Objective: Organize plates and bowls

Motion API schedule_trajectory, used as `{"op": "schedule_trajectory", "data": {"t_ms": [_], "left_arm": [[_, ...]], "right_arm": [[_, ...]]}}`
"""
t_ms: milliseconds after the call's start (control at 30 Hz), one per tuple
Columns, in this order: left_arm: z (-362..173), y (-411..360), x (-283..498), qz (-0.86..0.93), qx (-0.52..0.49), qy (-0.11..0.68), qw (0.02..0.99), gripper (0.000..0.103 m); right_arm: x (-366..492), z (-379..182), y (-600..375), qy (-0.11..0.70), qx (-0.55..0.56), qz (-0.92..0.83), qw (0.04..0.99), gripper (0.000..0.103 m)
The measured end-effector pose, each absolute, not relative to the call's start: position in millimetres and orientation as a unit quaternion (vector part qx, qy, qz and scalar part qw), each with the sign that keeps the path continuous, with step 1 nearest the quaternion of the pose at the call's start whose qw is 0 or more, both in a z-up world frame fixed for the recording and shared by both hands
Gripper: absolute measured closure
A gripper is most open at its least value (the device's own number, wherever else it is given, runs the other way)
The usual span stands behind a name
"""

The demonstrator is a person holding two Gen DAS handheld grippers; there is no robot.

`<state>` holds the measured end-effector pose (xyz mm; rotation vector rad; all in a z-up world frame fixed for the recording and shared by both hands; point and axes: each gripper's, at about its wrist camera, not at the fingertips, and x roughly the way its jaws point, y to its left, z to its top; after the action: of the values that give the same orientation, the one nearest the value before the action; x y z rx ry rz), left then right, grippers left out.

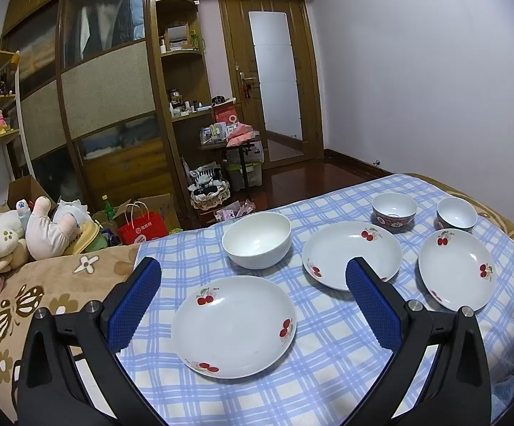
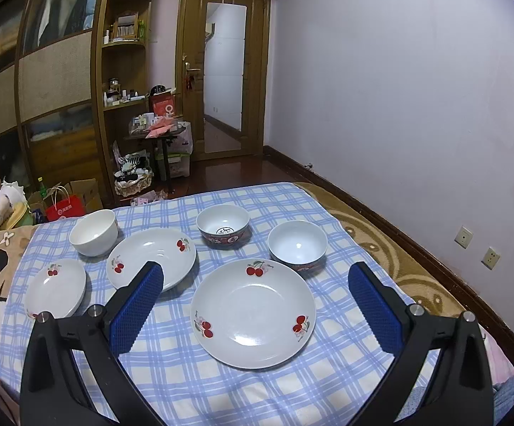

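Three white cherry-print plates and three bowls lie on a blue checked cloth (image 1: 328, 355). My left gripper (image 1: 253, 287) hangs open above the left plate (image 1: 233, 326). Behind that plate stands a plain white bowl (image 1: 257, 239). The middle plate (image 1: 345, 248) and right plate (image 1: 457, 273) lie further right, with two patterned bowls (image 1: 394, 211) (image 1: 456, 214) behind them. My right gripper (image 2: 257, 289) is open over the right plate (image 2: 253, 314). The right wrist view also shows the middle plate (image 2: 152, 257), left plate (image 2: 56, 285), white bowl (image 2: 93, 232) and patterned bowls (image 2: 223, 225) (image 2: 297, 245).
The cloth (image 2: 221, 390) covers a bed with a brown flowered blanket (image 1: 43, 301). Plush toys (image 1: 26, 234) lie at its left. A red bag (image 1: 143, 229) and boxes stand on the floor beyond. The wall (image 2: 399, 106) runs along the right side.
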<state>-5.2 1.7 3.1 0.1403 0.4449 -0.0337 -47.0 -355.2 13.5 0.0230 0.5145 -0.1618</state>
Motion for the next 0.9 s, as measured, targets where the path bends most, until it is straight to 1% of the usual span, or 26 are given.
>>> {"op": "schedule_trajectory", "data": {"t_ms": [900], "left_arm": [[2.1,-0.7,-8.7,-0.011,0.081,0.216,0.973,0.001]], "right_arm": [[-48.1,9.8,-361.7,0.250,0.009,-0.087,0.964,0.000]]}}
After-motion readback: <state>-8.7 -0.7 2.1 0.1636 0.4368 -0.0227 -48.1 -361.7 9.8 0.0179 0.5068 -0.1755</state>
